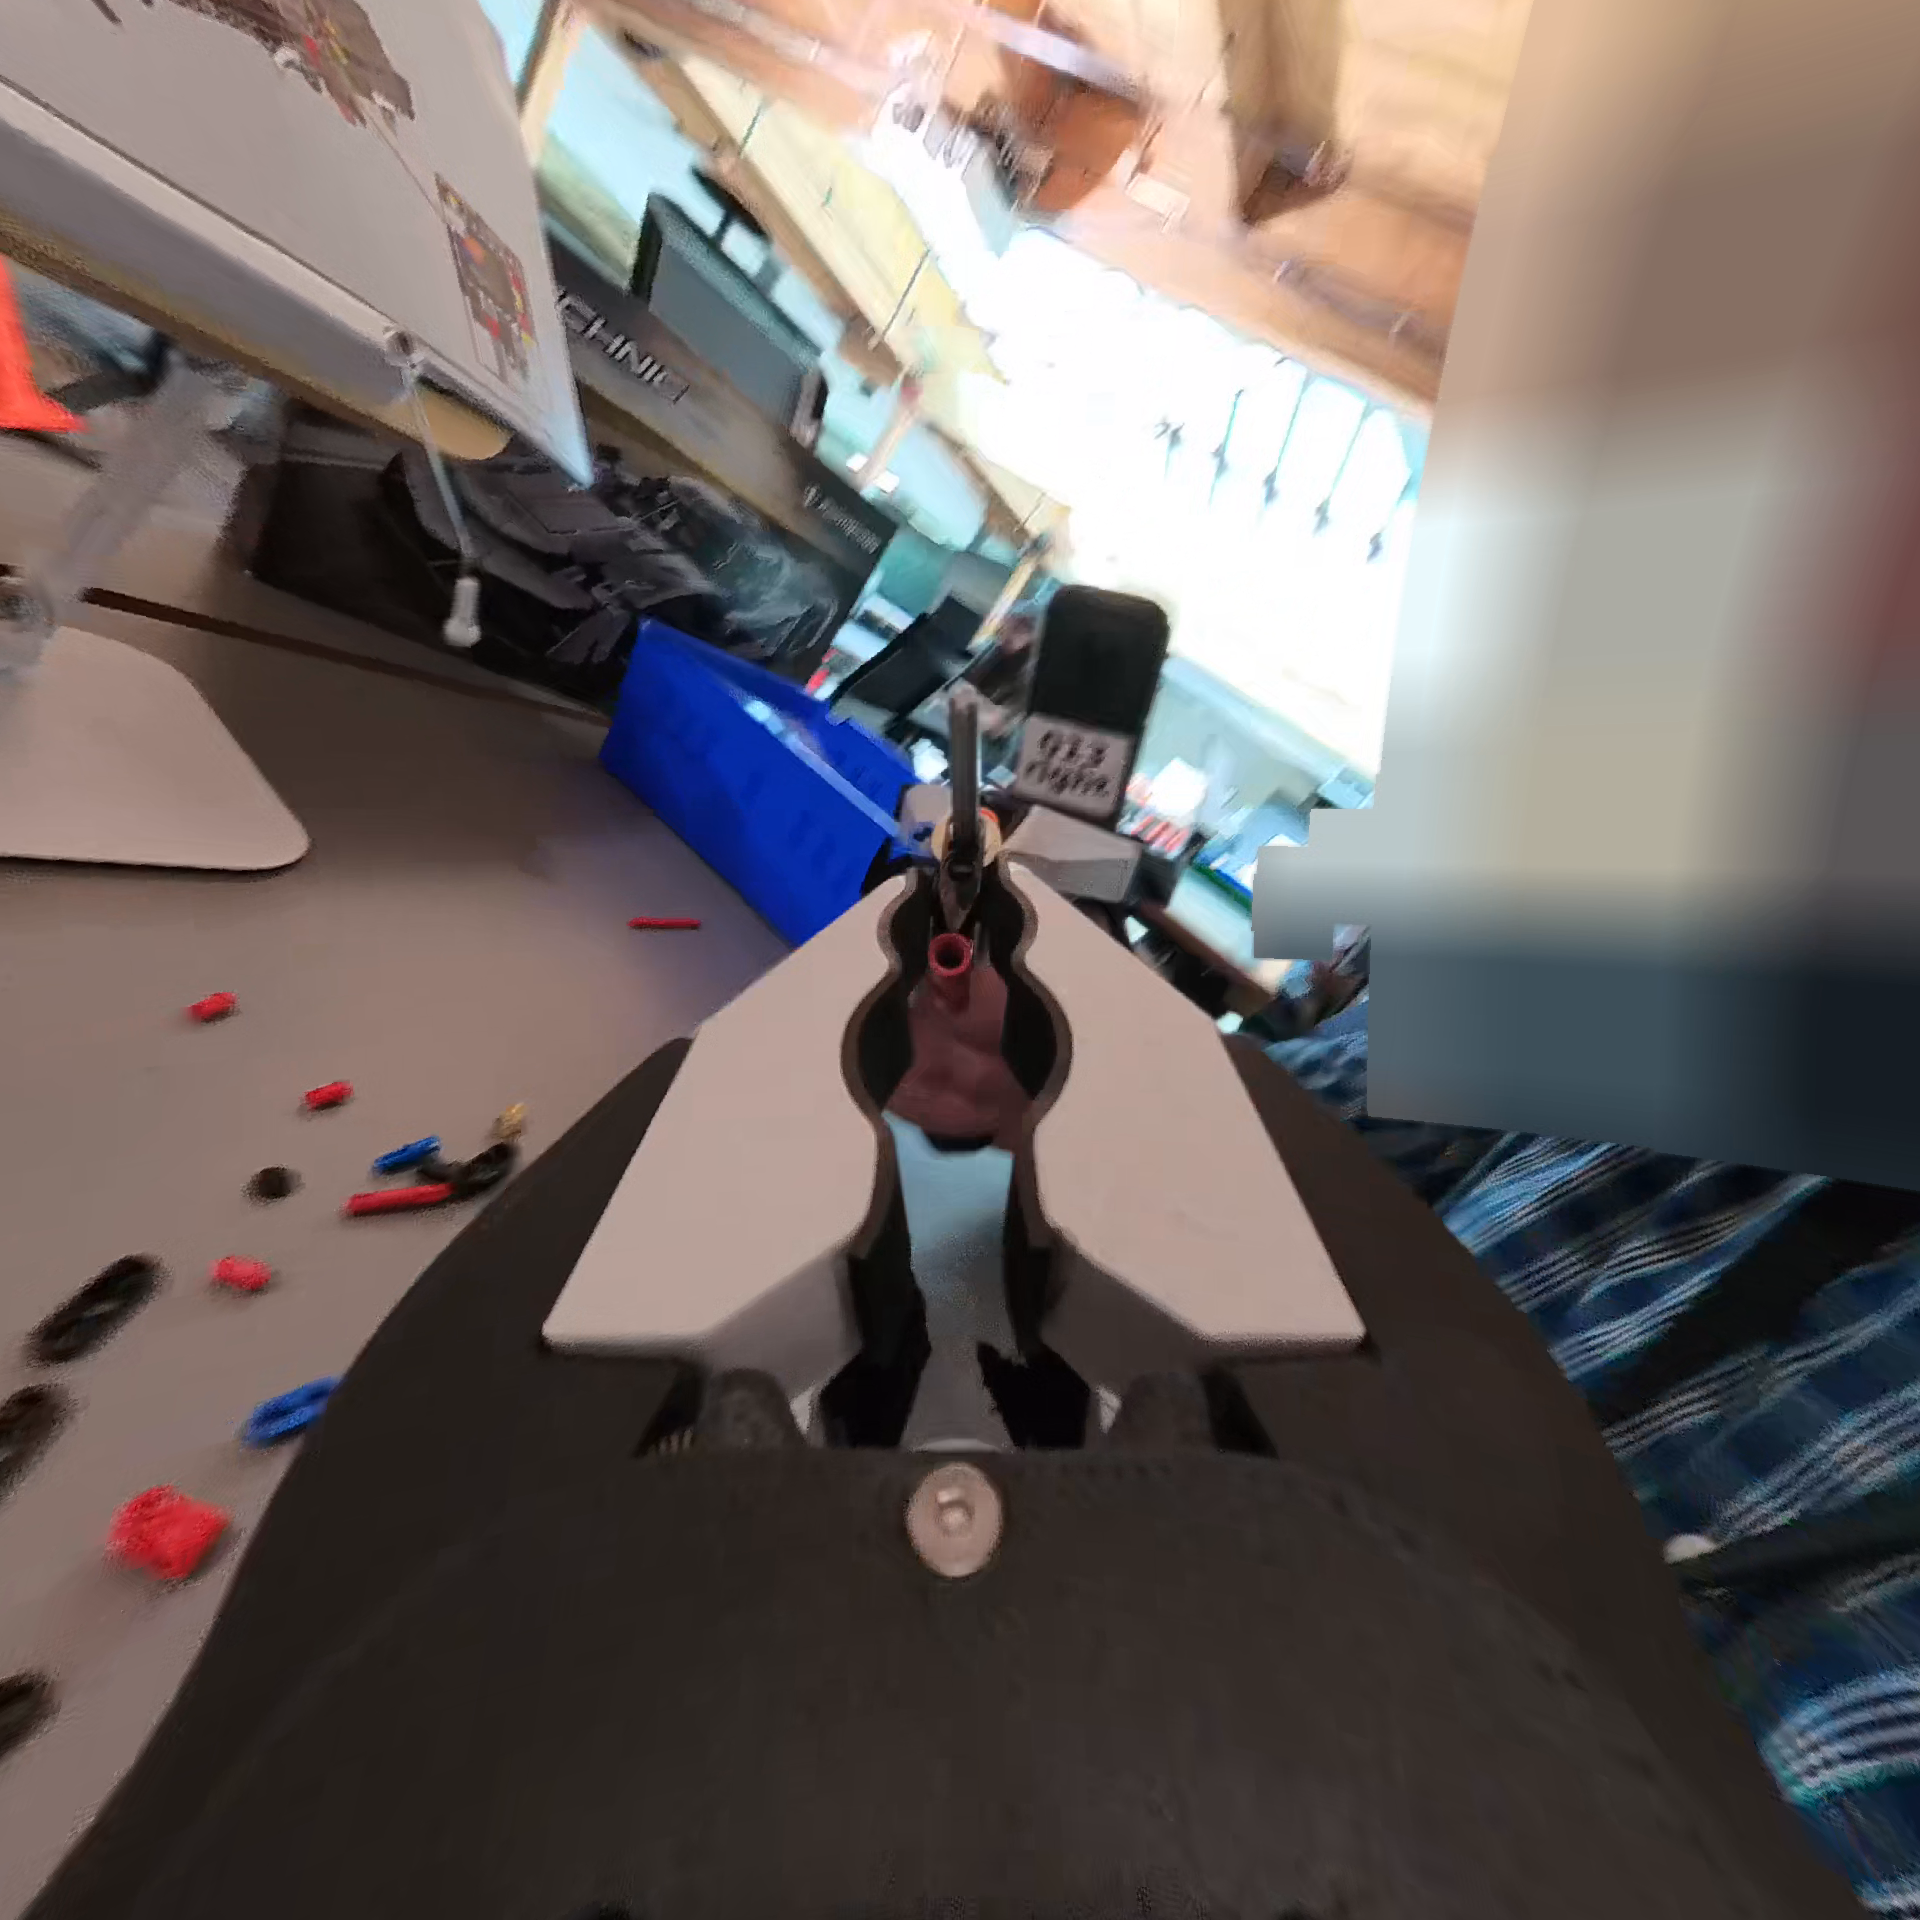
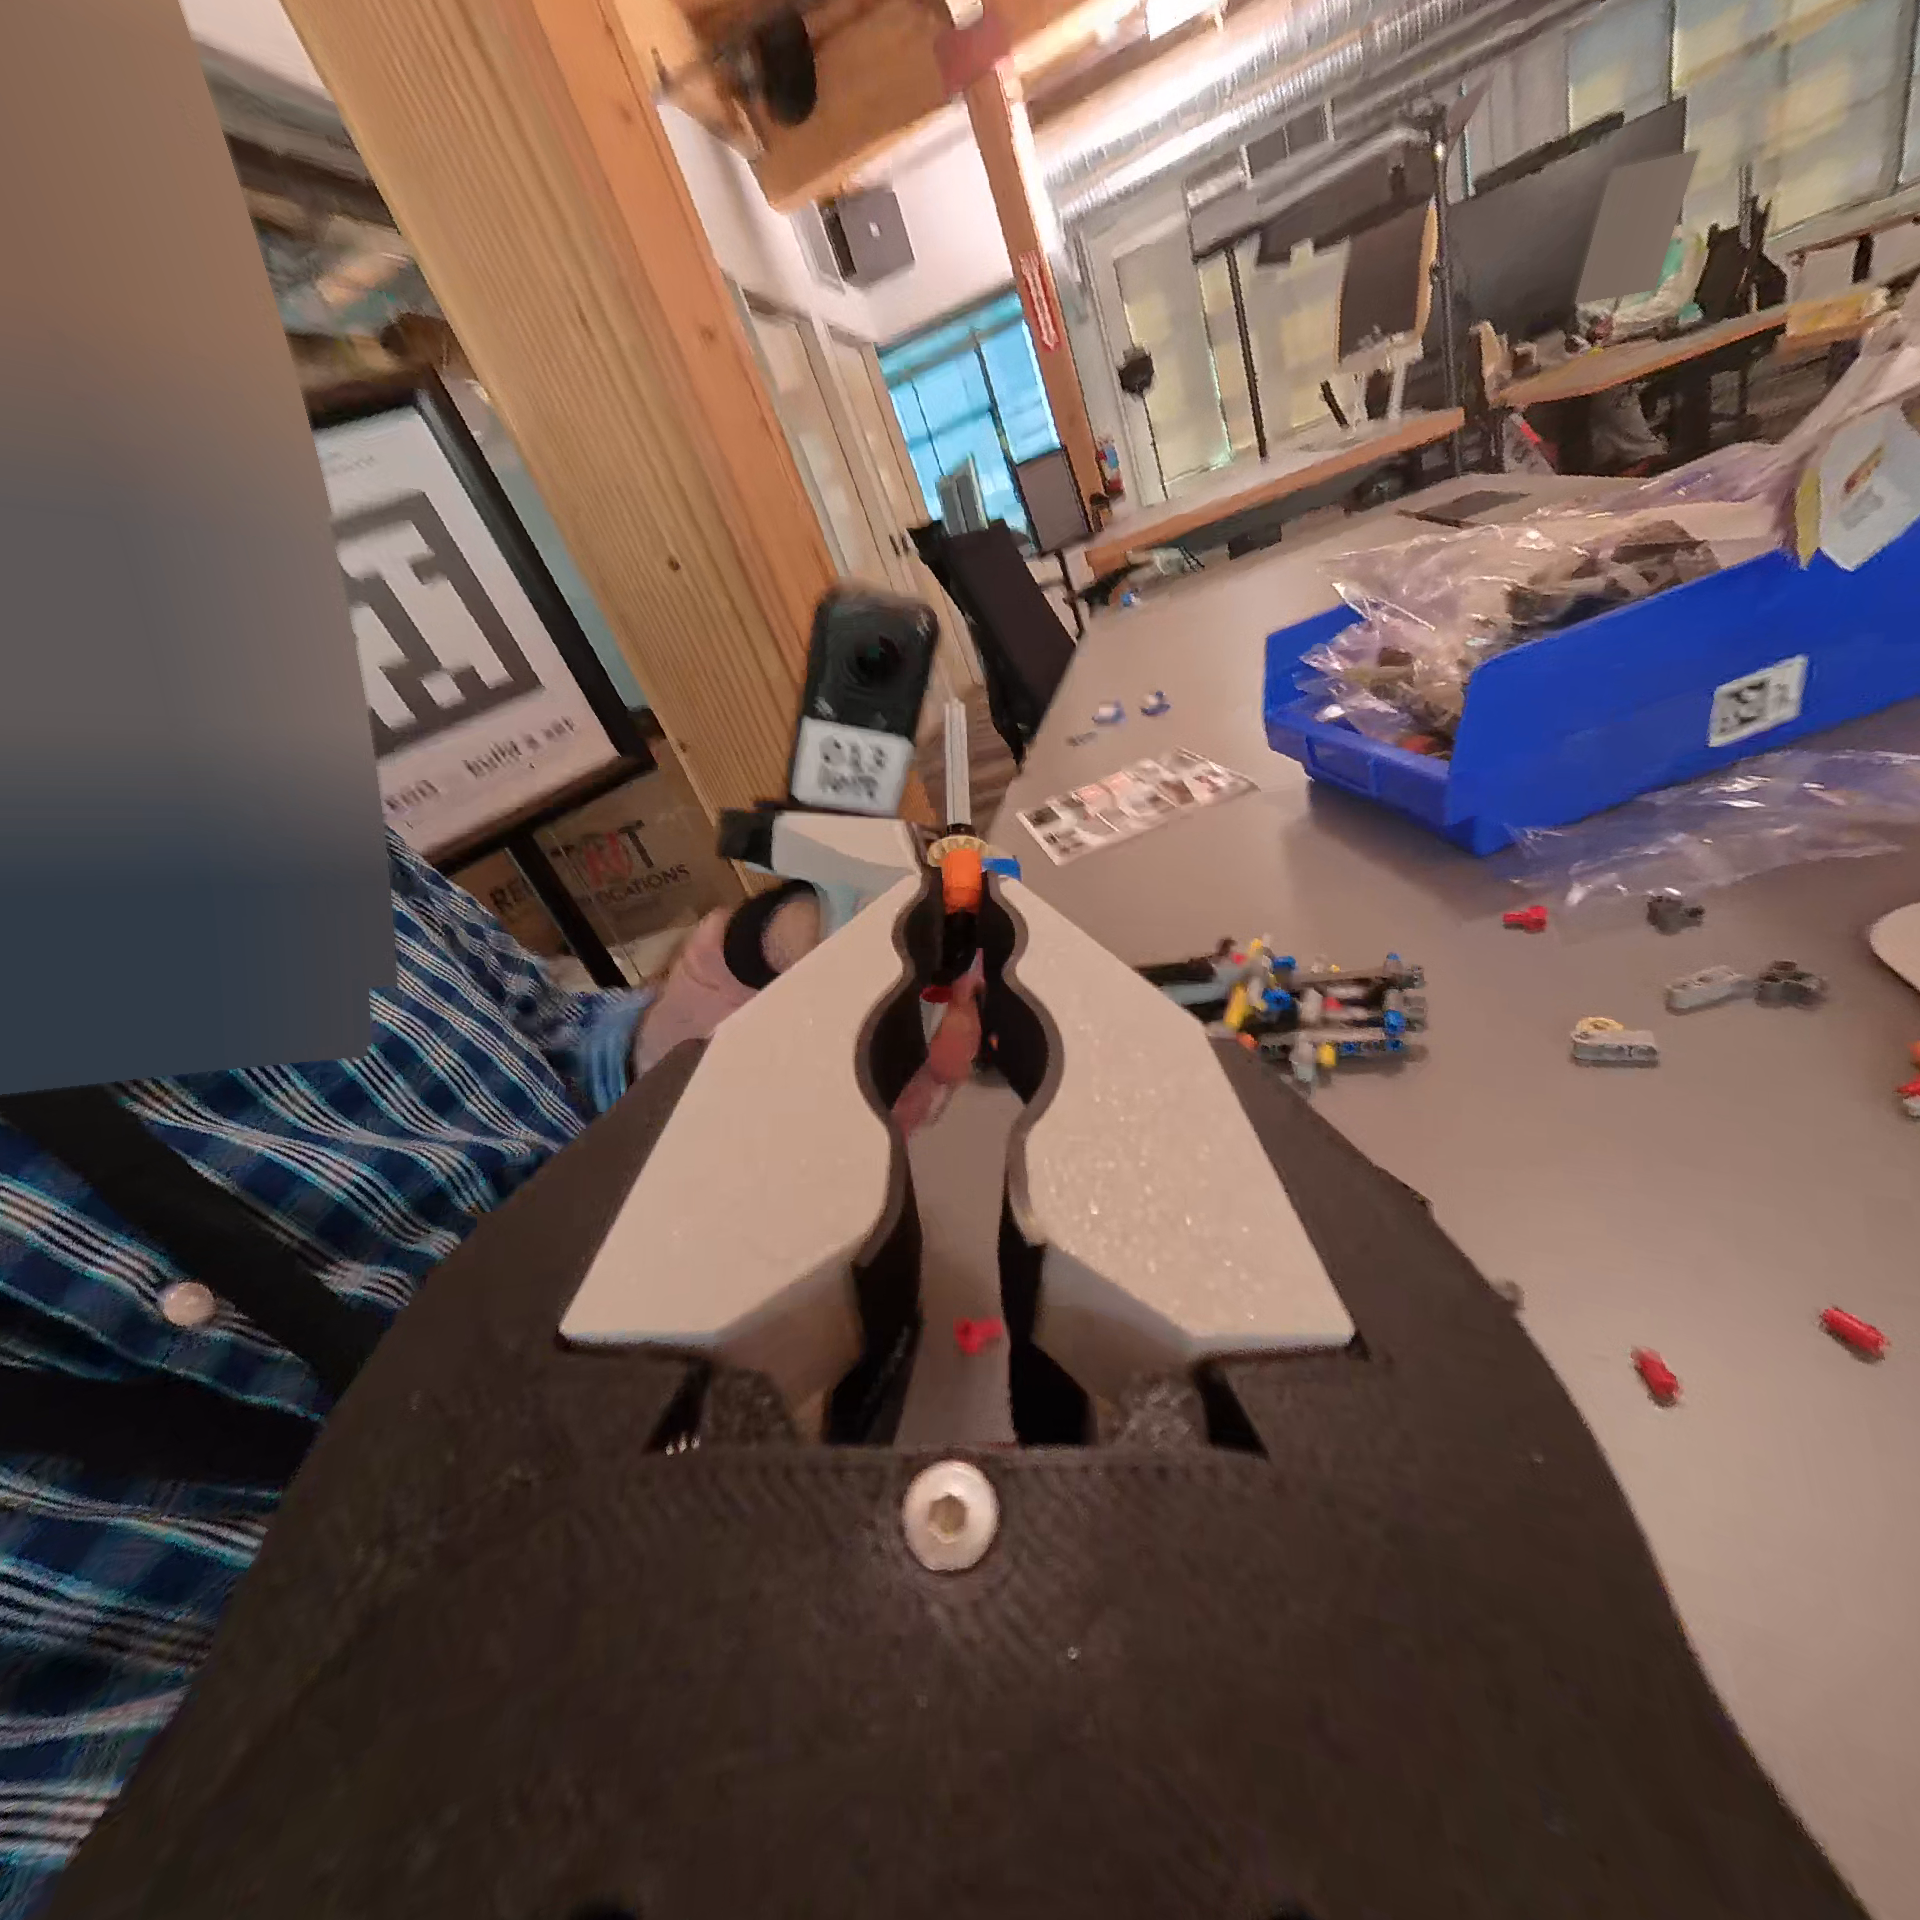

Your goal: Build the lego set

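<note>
Here, axle (image 2: 957, 764) pinched between both jaws.

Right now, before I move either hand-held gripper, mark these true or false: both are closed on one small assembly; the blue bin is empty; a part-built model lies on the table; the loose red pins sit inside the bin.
1. Both hand-held grippers, left and right, are closed on one small axle assembly. True.
2. The blue bin is empty. False: it holds clear bags of parts.
3. A part-built model lies on the table. True.
4. The loose red pins sit inside the bin. False: they lie scattered on the table.
</note>
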Available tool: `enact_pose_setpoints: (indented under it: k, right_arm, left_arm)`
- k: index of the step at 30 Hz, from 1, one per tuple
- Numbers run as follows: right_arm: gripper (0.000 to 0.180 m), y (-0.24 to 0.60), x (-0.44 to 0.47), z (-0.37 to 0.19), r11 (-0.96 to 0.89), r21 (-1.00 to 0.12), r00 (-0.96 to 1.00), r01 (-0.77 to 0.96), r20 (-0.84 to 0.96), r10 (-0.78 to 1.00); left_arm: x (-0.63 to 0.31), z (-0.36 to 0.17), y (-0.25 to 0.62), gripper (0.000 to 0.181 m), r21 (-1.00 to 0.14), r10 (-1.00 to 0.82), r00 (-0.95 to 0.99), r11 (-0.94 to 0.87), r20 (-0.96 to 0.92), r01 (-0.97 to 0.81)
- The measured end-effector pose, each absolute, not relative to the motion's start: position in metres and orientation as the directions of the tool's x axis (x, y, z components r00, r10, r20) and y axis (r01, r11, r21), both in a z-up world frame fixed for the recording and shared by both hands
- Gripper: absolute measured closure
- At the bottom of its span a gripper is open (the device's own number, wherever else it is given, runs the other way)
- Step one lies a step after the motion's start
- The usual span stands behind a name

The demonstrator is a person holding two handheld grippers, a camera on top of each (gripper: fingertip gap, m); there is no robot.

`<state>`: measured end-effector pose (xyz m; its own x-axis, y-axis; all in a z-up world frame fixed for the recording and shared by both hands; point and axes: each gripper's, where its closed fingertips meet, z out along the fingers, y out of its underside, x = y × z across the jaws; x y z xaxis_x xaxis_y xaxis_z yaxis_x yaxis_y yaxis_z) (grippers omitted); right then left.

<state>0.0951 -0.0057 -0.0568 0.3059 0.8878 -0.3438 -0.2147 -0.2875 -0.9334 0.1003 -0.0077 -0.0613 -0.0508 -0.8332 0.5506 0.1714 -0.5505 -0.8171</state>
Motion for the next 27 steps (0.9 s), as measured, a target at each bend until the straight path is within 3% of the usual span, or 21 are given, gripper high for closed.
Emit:
enact_pose_setpoints:
  k: [5, 10, 16, 18, 23, 27]
  right_arm:
    - [0.175, -0.003, 0.097, -0.07, -0.095, -0.995, 0.486, 0.041, -0.063, 0.872]
    - [0.176, 0.002, 0.097, -0.068, 0.09, -0.947, 0.6, 0.307, 0.266, 0.754]
    - [0.175, 0.009, 0.096, -0.07, 0.292, -0.648, 0.497, 0.703, 0.742, 0.451]
    - [0.175, 0.009, 0.094, -0.068, 0.294, -0.638, 0.501, 0.711, 0.754, 0.424]
    - [0.175, 0.012, 0.094, -0.057, 0.237, -0.824, 0.663, 0.514, 0.557, 0.5]
    - [0.175, 0.013, 0.095, -0.056, 0.256, -0.774, 0.65, 0.579, 0.628, 0.427]
  left_arm:
    - [0.1, -0.073, -0.003, 0.172, -0.87, -0.868, 0.073, -0.484, 0.491, 0.095]
    - [0.099, -0.072, 0.003, 0.172, -0.88, -0.87, 0.129, -0.469, 0.476, 0.078]
    - [0.098, -0.076, 0.012, 0.171, -0.806, -0.802, 0.093, -0.579, 0.591, 0.124]
    - [0.097, -0.074, 0.012, 0.172, -0.741, -0.747, 0.026, -0.654, 0.664, 0.154]
    - [0.099, -0.065, 0.014, 0.172, -0.635, -0.667, -0.106, -0.738, 0.738, 0.226]
    - [0.102, -0.065, 0.014, 0.171, -0.581, -0.623, -0.16, -0.776, 0.765, 0.244]
